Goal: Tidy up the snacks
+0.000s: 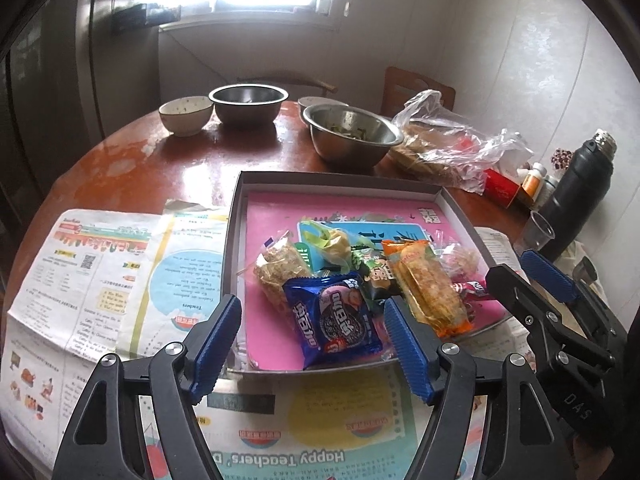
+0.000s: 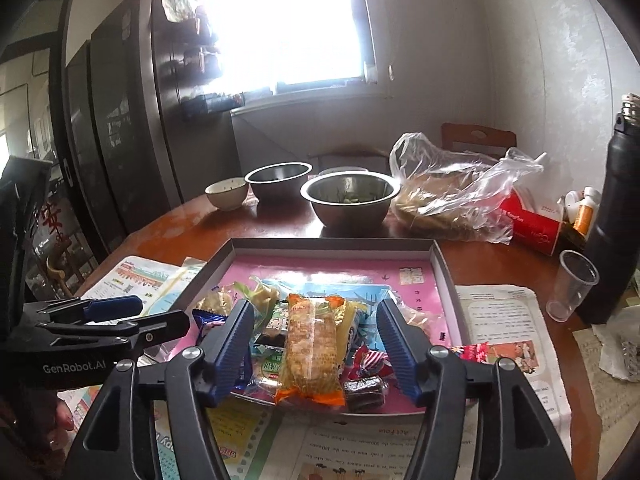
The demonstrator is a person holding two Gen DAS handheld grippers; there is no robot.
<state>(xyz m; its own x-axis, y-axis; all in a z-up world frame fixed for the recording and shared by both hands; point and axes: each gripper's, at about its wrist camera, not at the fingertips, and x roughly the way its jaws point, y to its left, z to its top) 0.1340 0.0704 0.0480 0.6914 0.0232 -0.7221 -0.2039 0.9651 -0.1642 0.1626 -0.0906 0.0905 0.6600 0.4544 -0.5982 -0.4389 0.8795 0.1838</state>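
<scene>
A shallow grey box (image 1: 344, 181) with a pink printed bottom holds a pile of snack packets. In the left wrist view my left gripper (image 1: 316, 338) is open above the box's near edge, its jaws either side of a blue cookie packet (image 1: 338, 317). An orange-wrapped cake bar (image 1: 426, 286) lies to its right. In the right wrist view my right gripper (image 2: 316, 350) is open around the same orange bar (image 2: 310, 350) and holds nothing. A dark wrapped sweet (image 2: 366, 390) and red candies (image 2: 370, 360) lie beside the bar.
Newspaper (image 1: 92, 276) covers the near part of the round brown table (image 1: 168, 160). Two steel bowls (image 1: 350, 132), a white bowl (image 1: 186, 114), a plastic bag of bread (image 1: 444, 142), a red carton (image 2: 528, 226), a plastic cup (image 2: 572, 284) and a black flask (image 1: 576, 186) stand behind and right.
</scene>
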